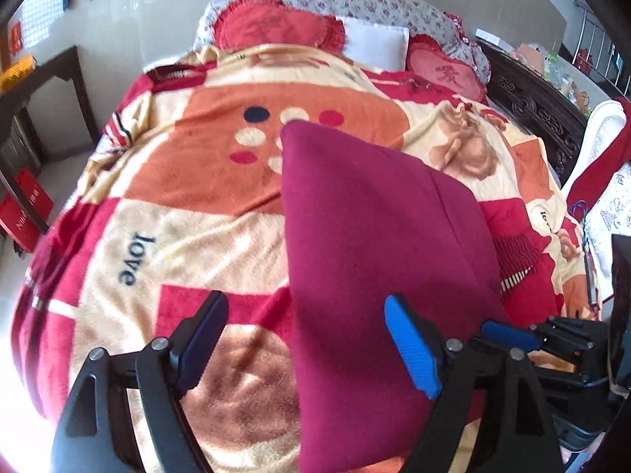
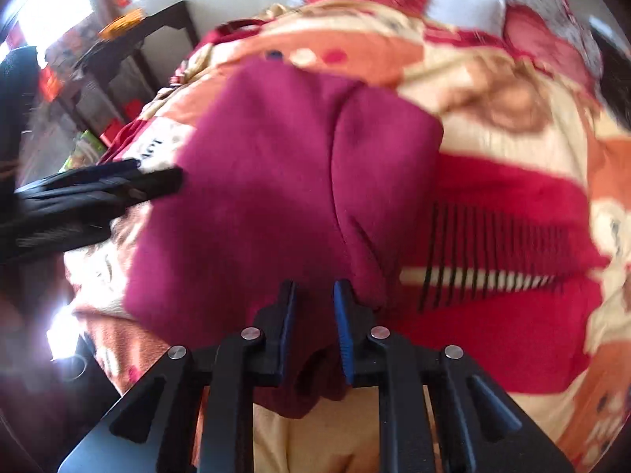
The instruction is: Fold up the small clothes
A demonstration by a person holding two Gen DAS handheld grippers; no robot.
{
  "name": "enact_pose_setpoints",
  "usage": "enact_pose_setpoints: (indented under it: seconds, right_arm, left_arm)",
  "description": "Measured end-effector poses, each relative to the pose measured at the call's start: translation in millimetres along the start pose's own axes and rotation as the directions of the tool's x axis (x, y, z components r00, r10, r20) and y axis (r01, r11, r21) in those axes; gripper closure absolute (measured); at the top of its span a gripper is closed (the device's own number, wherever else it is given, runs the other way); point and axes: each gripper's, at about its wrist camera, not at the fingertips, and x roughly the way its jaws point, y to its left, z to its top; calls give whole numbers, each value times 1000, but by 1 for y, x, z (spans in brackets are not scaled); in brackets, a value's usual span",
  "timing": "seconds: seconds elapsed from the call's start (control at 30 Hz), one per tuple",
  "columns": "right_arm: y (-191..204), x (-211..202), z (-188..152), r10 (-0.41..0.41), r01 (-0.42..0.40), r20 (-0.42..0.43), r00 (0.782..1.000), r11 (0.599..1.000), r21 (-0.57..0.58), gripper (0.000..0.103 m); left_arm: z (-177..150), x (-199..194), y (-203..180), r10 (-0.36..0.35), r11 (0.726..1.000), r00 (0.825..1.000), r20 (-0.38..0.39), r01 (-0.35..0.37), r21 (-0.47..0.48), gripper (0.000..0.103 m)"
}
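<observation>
A maroon folded garment (image 1: 374, 236) lies flat on the patterned red, orange and cream blanket (image 1: 177, 216), one corner pointing to the far end of the bed. My left gripper (image 1: 307, 303) hangs open and wide above the garment's near left edge, its pads touching nothing. In the right wrist view the same garment (image 2: 276, 157) fills the middle, with a seam running down it. My right gripper (image 2: 315, 291) is shut on the garment's near edge, bunched cloth showing between its pads. The left gripper's fingers (image 2: 157, 181) reach in from the left side.
Red heart cushions (image 1: 276, 27) and a white pillow (image 1: 374, 43) lie at the head of the bed. A dark wooden table (image 1: 47, 79) and red boxes (image 1: 23, 213) stand on the left. A carved dark bed frame (image 1: 540, 114) and white clothing (image 1: 607, 197) are on the right.
</observation>
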Motion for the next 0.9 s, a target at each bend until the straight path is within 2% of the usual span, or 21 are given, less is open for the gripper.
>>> enact_pose_setpoints:
  seconds: [0.17,0.3,0.43,0.53,0.63,0.73,0.9]
  right_arm:
    - [3,-26,0,12,-13,33,999,1000,26,99]
    - [2,-62,-1,-3,-6,93,996,995,95,88]
    - [9,-84,-4,-17,2,97,995,989,151,85]
    - [16,-88,0,-27,9,107,994,986,164,84]
    - [19,-91,2,-85,63,133,987,985,163,82]
    - [21,-88,9,-114,88,163,980,984,156,76]
    - [25,-83,21,-163,140,193,968,982,127,75]
  left_arm:
    - [0,-18,0,10,1000,999,47,-11,2,18]
    - [1,-34,-2,22,1000,996,87,-22,-1,18]
    - [1,-50,-8,20,1000,992,125,-22,16,18]
    - [1,-60,-12,16,999,989,147,-21,28,17]
    - [1,-66,-13,17,999,988,154,-22,33,18]
    - [2,-70,-13,23,999,986,162,-30,36,17]
    - [4,-75,-9,39,999,983,181,-43,21,17]
